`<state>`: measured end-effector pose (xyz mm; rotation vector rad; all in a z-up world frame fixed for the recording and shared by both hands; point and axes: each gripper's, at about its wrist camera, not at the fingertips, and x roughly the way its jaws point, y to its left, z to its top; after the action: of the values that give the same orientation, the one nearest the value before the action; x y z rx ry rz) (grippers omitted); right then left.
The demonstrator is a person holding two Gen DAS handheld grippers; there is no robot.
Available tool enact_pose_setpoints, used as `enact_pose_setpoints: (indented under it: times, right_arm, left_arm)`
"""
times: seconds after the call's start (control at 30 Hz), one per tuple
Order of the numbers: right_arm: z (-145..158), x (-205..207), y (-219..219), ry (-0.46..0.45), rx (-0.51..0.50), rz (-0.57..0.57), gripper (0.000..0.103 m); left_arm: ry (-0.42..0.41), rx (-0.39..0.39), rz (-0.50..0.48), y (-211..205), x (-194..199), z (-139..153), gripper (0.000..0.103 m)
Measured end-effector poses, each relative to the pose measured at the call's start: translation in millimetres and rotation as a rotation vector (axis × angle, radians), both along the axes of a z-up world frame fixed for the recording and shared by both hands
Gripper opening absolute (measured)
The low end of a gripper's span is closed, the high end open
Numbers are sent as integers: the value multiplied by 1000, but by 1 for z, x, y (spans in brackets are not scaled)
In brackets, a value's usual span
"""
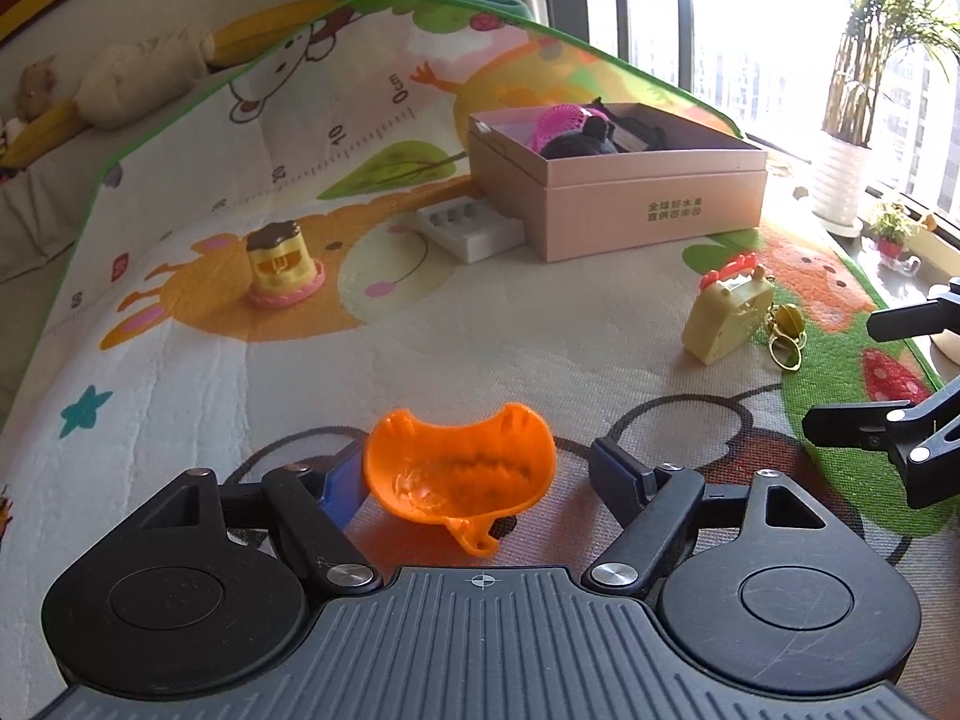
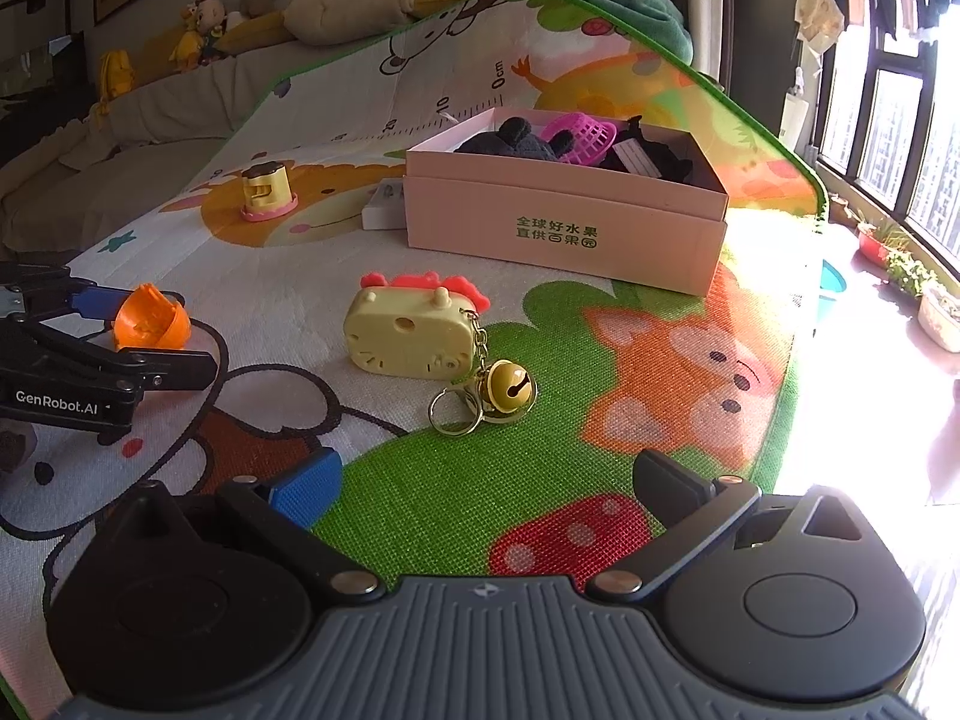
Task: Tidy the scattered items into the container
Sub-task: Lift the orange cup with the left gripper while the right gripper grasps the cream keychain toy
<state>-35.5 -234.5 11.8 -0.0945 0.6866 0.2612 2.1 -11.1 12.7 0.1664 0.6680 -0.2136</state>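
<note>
Orange plastic cup-shaped toy [image 1: 459, 471]: lies on the cartoon-print play mat [image 1: 198, 396], open side up, between the 2 fingers of the left gripper [image 1: 474, 474]; the blue pad of one finger [image 1: 342, 489] sits just beside its rim, the other finger stands apart from it, so the fingers are spread and not pressing on it. Pink cardboard box [image 1: 654, 204]: container, at the far side of the mat, lid off, holding dark plush pieces and a pink mesh basket [image 1: 558, 123]. White moulded tray [image 1: 468, 228]: touching or just beside the box's near-left wall. Yellow toy with brown top and pink base [image 1: 282, 264]: upright on the mat, well apart from the box. Pale yellow cheese-shaped toy with red trim [image 2: 414, 330]: on the mat in front of the box, with a chain, gold bell [image 2: 510, 387] and key ring attached. Right gripper [image 2: 486, 483]: fingers wide open over the mat's green print, nothing between them, near the cheese-shaped toy. Potted plant [image 1: 852, 138]: by the window beyond the mat.
</note>
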Motion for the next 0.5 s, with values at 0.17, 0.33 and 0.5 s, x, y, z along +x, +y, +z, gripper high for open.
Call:
enact_pose_setpoints:
  times: [0.17, 0.33, 0.5]
  right_arm:
    - [13, 4, 9, -31, 9, 33, 103]
    - [29, 21, 31, -58, -19, 90, 103]
    - [22, 59, 48, 24, -18, 104, 93]
  left_arm:
    - [-7, -24, 11, 5, 0, 1, 65]
    - [-12, -54, -4, 8, -5, 2, 65]
    - [-12, -85, -14, 11, -9, 5, 65]
